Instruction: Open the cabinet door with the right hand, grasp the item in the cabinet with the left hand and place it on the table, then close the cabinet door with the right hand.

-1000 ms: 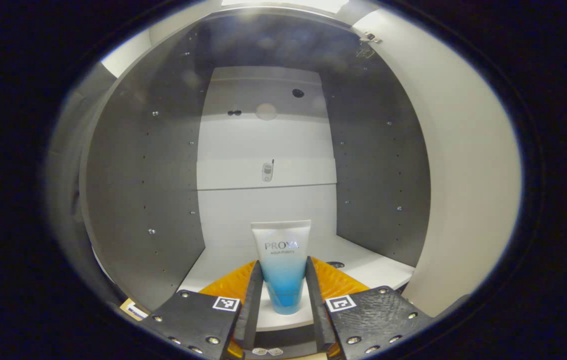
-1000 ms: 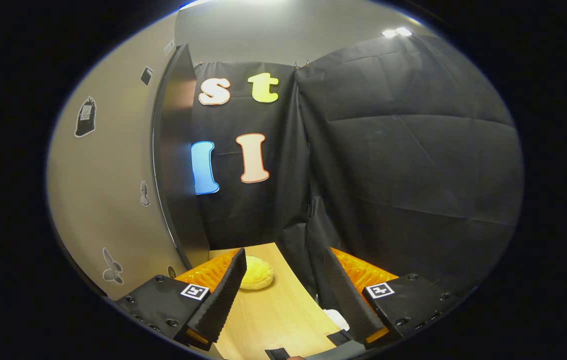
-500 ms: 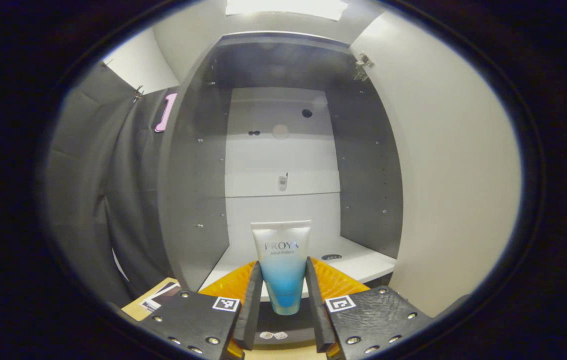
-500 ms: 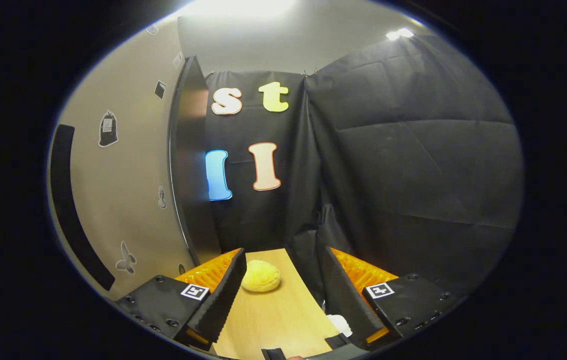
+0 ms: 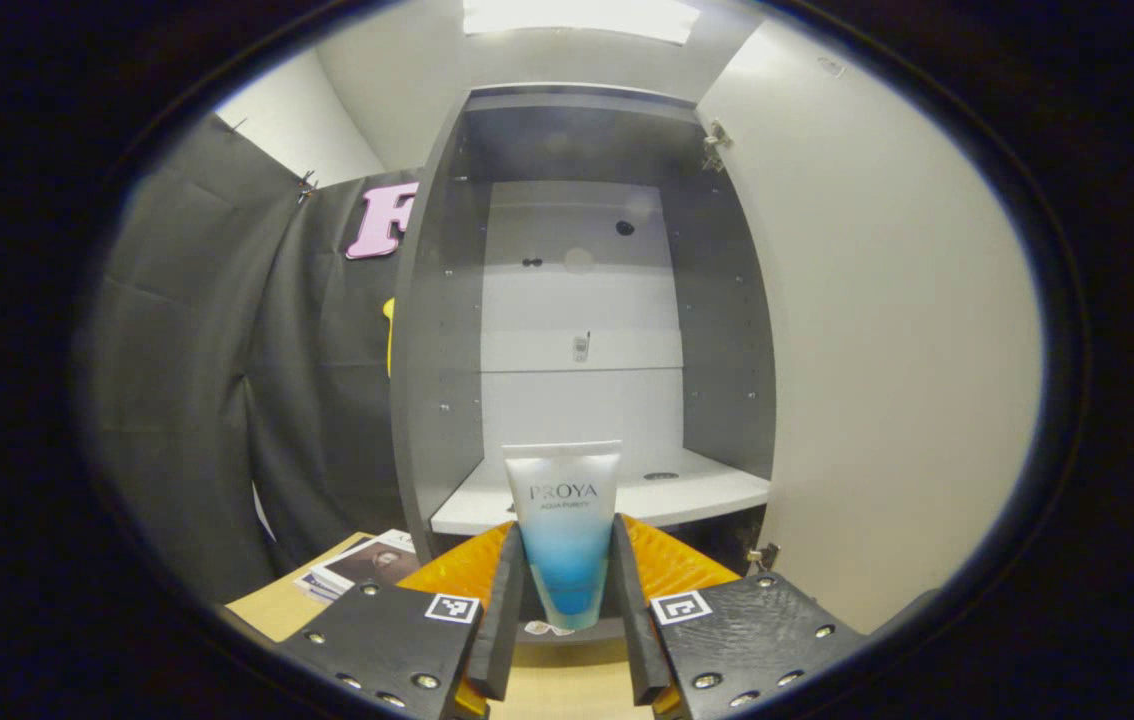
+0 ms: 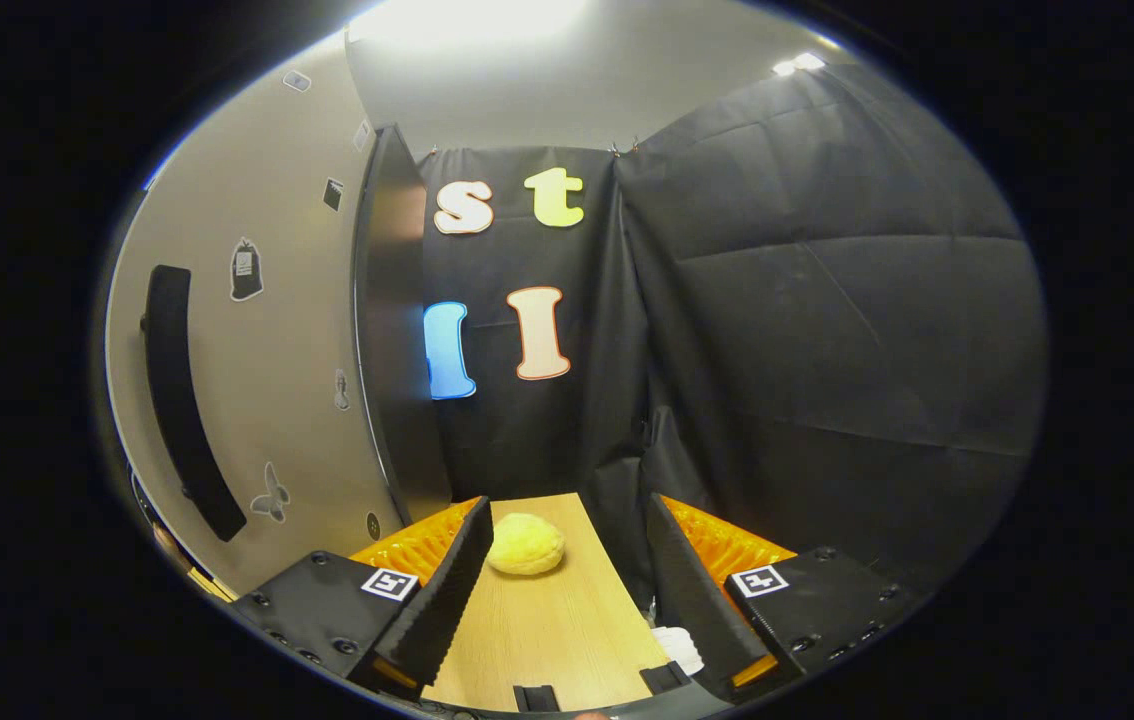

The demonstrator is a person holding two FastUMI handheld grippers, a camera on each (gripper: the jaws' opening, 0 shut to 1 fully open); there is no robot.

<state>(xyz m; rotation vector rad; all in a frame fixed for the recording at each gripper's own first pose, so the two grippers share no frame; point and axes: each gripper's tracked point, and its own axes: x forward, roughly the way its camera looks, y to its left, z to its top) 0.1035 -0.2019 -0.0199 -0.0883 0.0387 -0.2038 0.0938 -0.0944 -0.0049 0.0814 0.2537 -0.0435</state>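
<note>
Wooden bench [image 6: 547,620] below, cabinet [image 5: 577,300] ahead with its door [image 5: 887,330] swung wide. The left gripper [image 5: 564,610] has its fingers clamped on the tube [image 5: 564,530], held upright and clear of the shelf [image 5: 617,497], ready, I'd say, to set down. The right gripper [image 6: 562,590] hangs with fingers spread, empty, near the door handle [image 6: 182,400] for closing.

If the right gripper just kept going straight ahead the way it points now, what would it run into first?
Probably the yellow bun lying on the table, straight ahead between the right gripper's open jaws. If it passes above the bun, the black cloth wall comes next. Depth is hard to judge.
</note>
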